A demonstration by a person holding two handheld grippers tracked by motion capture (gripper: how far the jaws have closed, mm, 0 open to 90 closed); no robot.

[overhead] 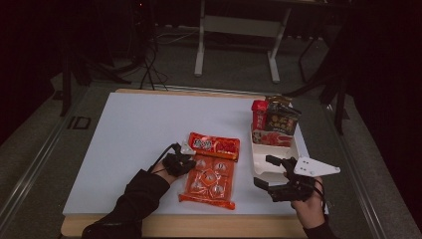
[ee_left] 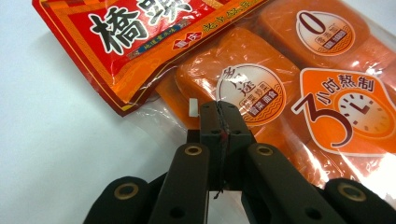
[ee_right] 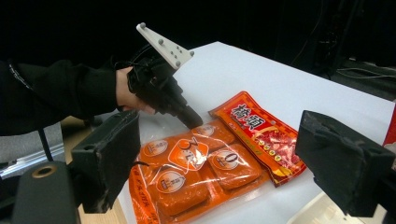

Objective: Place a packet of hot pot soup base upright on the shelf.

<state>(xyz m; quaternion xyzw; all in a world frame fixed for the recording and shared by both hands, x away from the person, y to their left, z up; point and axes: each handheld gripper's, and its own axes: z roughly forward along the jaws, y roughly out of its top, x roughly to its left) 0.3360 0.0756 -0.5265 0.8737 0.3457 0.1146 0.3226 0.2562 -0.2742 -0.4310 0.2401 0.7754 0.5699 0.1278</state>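
A: Left gripper [ee_left: 219, 112] fingers pressed together, pinching clear edge of orange pouch [overhead: 209, 181] on table [overhead: 129, 129]; probably to drag it.

B: Right gripper [overhead: 271, 173] fingers wide apart, empty, waiting beside white tray [overhead: 259, 162].

Red header card of the orange pouch [ee_left: 261, 88]: big black-on-white Chinese characters, first reads 橋, second cut off by the frame edge; in the right gripper view the same pair reads roughly 橋頭. Clear front of the pouch: orange badge with a large "3", then 小时熬制 beside a clock drawing, and a round white label with a large "0" over small print too fine to read; another round label with brush-style characters is illegible. Packets in the white tray [overhead: 259, 162] carry print too small to make out.
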